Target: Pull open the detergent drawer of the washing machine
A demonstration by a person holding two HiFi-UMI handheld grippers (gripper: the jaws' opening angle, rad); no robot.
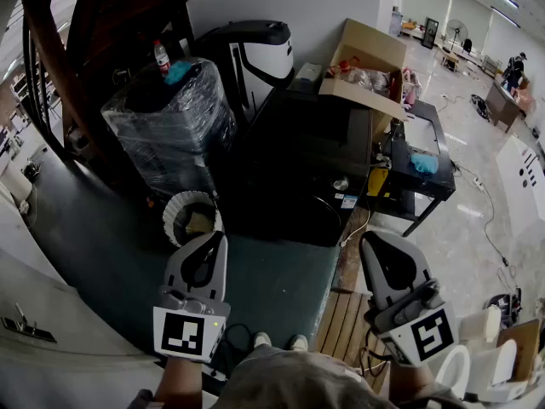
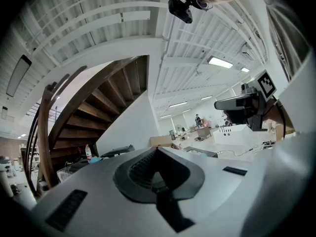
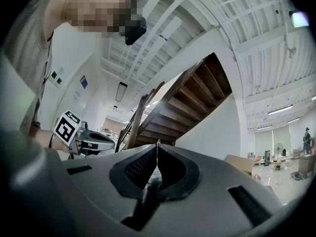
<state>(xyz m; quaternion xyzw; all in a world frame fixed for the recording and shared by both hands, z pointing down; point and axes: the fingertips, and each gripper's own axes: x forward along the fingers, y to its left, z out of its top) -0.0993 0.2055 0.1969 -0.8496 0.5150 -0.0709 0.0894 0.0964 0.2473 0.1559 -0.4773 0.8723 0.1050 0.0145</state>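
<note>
A black washing machine (image 1: 306, 156) stands on the floor ahead of me, with a small round knob (image 1: 341, 184) on its front edge. Its detergent drawer cannot be made out. Both grippers hang low near my body, well short of the machine. My left gripper (image 1: 221, 237) is shut with nothing in it; in its own view the jaws (image 2: 157, 149) meet and point level at a wooden staircase. My right gripper (image 1: 366, 239) is also shut and empty, its tips (image 3: 158, 143) touching. Each gripper shows in the other's view, at mid height off to the side.
A plastic-wrapped black box (image 1: 170, 118) with a bottle (image 1: 161, 55) on top stands left of the machine. A white basket (image 1: 191, 216) sits by its front. An open cardboard box (image 1: 370, 62) and a black table (image 1: 421, 156) stand to the right. Cables trail on the floor at the right.
</note>
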